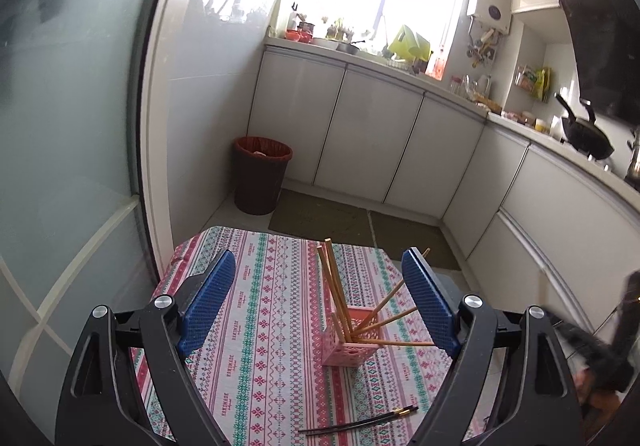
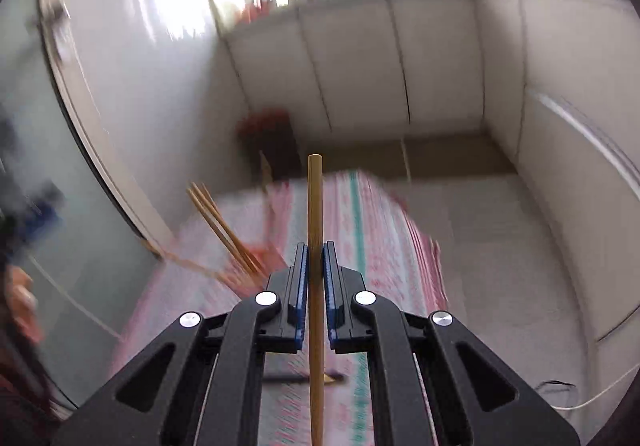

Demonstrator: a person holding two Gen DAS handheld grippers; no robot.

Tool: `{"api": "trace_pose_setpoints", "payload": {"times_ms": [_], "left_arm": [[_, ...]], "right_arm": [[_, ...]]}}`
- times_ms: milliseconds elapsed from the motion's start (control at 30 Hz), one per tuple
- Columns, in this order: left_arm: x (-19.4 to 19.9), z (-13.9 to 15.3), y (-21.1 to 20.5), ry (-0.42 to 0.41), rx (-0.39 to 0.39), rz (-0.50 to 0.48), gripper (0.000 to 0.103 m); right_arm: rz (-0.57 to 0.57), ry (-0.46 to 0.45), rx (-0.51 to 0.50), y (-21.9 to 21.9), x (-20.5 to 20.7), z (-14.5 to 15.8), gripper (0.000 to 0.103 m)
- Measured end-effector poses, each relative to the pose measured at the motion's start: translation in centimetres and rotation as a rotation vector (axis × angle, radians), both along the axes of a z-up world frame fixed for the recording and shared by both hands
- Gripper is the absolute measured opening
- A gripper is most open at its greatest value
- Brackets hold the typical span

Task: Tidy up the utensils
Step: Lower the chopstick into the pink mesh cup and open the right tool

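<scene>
A pink perforated holder (image 1: 352, 342) stands on the patterned tablecloth (image 1: 272, 326) with several wooden chopsticks (image 1: 332, 286) leaning in it. A pair of black chopsticks (image 1: 360, 422) lies on the cloth near the front edge. My left gripper (image 1: 318, 294) is open and empty, above the cloth with the holder between its fingers. My right gripper (image 2: 316, 266) is shut on one wooden chopstick (image 2: 315, 202), held upright above the table. The holder with chopsticks (image 2: 228, 230) is blurred at its left. The black chopsticks (image 2: 296, 378) show blurred below.
A red-lined waste bin (image 1: 262, 174) stands on the floor beyond the table. White cabinets (image 1: 360, 142) and a cluttered counter line the back and right walls. A wok (image 1: 586, 130) sits on the stove. A glass door (image 1: 72, 126) is at the left.
</scene>
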State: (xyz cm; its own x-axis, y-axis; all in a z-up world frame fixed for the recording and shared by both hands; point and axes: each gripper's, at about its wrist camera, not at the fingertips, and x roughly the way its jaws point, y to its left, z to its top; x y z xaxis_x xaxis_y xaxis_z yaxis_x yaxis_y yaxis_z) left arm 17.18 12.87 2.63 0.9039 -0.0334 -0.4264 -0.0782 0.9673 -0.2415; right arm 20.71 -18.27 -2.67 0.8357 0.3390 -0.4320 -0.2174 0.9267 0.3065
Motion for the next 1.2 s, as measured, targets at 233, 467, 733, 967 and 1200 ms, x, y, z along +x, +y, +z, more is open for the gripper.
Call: {"api": "trace_pose_setpoints", "payload": {"times_ms": [233, 467, 733, 967, 1200], "left_arm": [[-1.7, 1.7, 2.1, -0.052, -0.057, 0.015, 0.082], [-2.8, 2.4, 4.7, -0.078, -0.131, 0.053, 0.082], [-1.7, 1.6, 7.7, -0.056, -0.205, 0.084, 0.083], [-0.9, 0.9, 7.8, -0.017, -0.212, 0.077, 0.083], [-2.3, 1.8, 8.9, -0.05, -0.209, 0.109, 0.085]], "right_arm": [[0.0, -0.132, -0.003, 6.1, -3.3, 7.3, 0.008], [-0.328, -0.455, -0.052, 12.7, -2.8, 9.6, 0.008], [-0.484, -0.36, 0.022, 15.2, 3.5, 3.9, 0.008], [-0.544, -0.466, -0.028, 17.6, 6.3, 2.2, 0.009], [-0.465, -0.462, 0.026, 17.0, 2.8, 1.2, 0.062]]}}
